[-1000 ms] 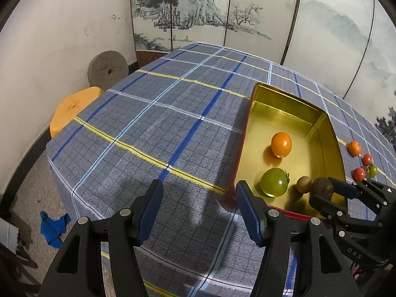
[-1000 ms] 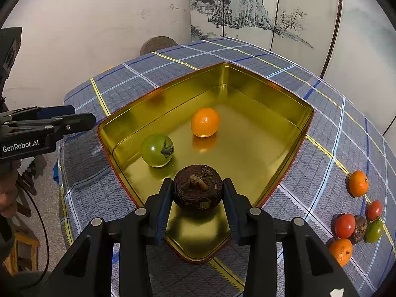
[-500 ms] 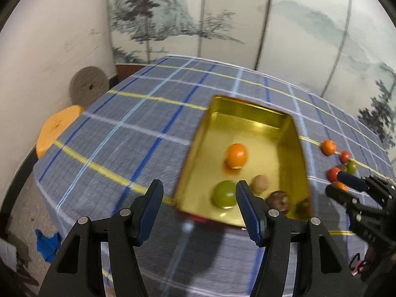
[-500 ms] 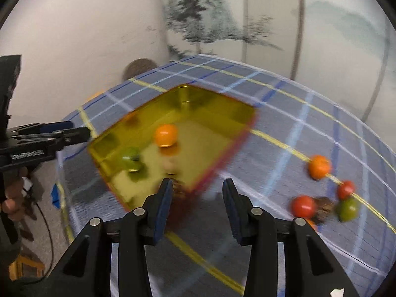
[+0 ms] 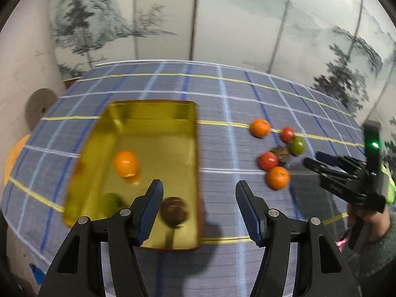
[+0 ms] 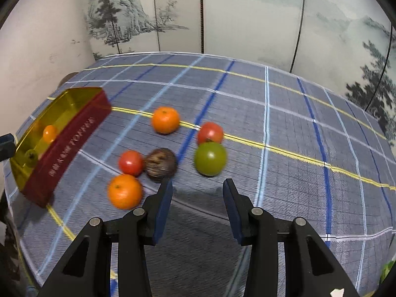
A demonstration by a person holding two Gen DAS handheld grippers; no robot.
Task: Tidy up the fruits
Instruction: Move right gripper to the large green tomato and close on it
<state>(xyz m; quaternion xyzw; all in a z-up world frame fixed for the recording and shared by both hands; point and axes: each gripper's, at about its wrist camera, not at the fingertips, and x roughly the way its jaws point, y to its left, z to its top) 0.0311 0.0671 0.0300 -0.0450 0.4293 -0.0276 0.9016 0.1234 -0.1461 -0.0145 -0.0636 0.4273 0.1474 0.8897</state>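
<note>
A gold tin tray with red outer walls holds an orange, a green tomato and a dark brown fruit. Loose on the checked cloth lie two oranges, two red tomatoes, a green tomato and a brown fruit. My left gripper is open and empty over the tray's near right corner. My right gripper is open and empty just in front of the loose fruit; it also shows in the left wrist view.
The table wears a blue checked cloth with yellow lines. A painted folding screen stands behind it. A round grey stone and an orange stool sit by the left wall.
My right gripper let go of the dark brown fruit in the tray, opened, and swung right to the loose fruit. My left gripper also swung right, toward the tray.
</note>
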